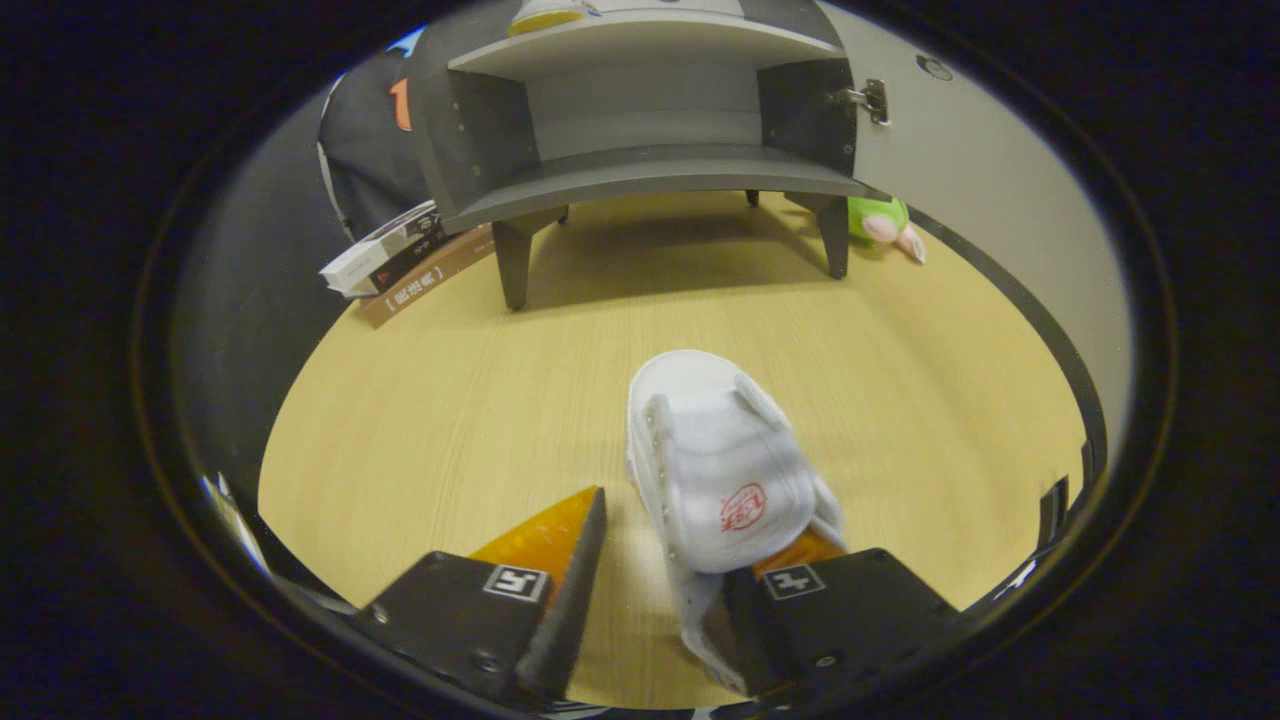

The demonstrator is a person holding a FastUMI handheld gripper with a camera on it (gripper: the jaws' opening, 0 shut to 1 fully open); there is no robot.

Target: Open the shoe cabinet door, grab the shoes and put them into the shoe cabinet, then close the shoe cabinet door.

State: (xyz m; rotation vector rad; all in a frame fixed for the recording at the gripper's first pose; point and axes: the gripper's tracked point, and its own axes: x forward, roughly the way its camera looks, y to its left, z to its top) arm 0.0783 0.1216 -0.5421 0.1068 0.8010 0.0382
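**Spotter:** What's ahead of you?

**Me:** Largest first: the cabinet (640,120), well beyond the claw (690,545), standing on legs on the surface (450,420). Its door (980,220) is swung wide to the right, so the lower shelf (650,170) is open to me. Books (400,262) lean at its left leg, and a green plush toy (880,222) lies by its right leg, under the door.

**Spotter:** And the shoe?

**Me:** The white shoe (715,470) is on the surface, partly between the fingers and running out just ahead of them, toe toward the cabinet. The claw is spread, not clenched. The right finger sits against the shoe's heel side, partly hidden under it. The left finger stands clear, with bare wood between it and the shoe.

**Spotter:** Risks?

**Me:** My guess is the grip. The shoe sits off-centre, so closing may push it sideways or pinch only the soft strap, and it could droop or slip on the way. A drooping toe could catch the shelf's front lip. If I drift right, I might clip the door or its hinge (872,100); left, I'd nudge the books.

**Spotter:** The door?

**Me:** Not yet closed; that comes last.
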